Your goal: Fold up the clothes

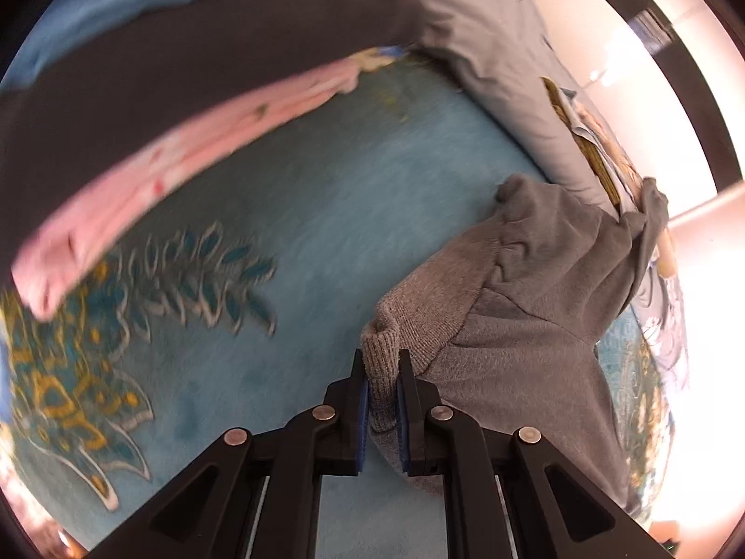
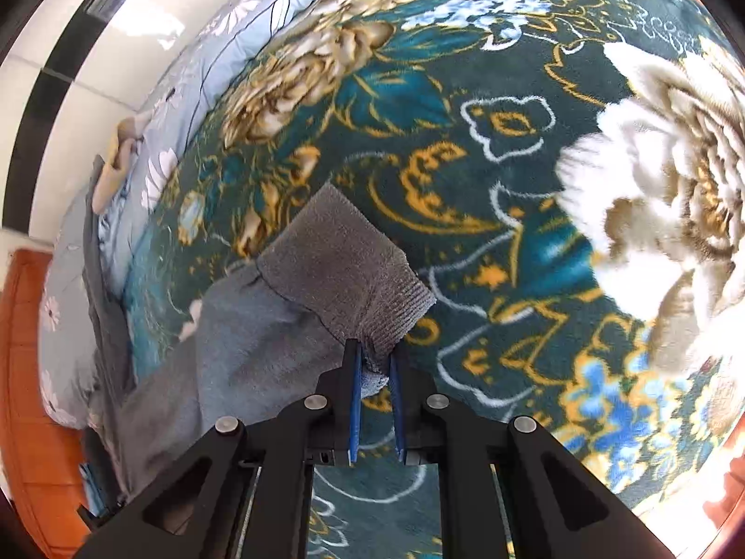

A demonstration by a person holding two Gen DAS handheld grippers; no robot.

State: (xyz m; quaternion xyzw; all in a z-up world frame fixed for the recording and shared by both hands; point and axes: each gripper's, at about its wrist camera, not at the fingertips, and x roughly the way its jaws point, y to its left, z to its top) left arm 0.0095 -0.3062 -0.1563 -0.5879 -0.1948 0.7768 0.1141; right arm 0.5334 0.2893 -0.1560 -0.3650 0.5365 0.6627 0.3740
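Ribbed cuff fabric of the grey sweater (image 1: 535,326) is clamped between the blue pads of the left tool (image 1: 382,372), and the right tool (image 2: 372,363) is likewise closed on another ribbed edge of the same sweater (image 2: 279,326). Between the two tools the garment hangs bunched just over the teal floral blanket (image 2: 465,163) spread on the bed. Beyond it lie a pink patterned cloth (image 1: 177,163), a dark grey garment (image 1: 209,46) and a pale blue flowered quilt (image 2: 195,84) near the bed's edge.
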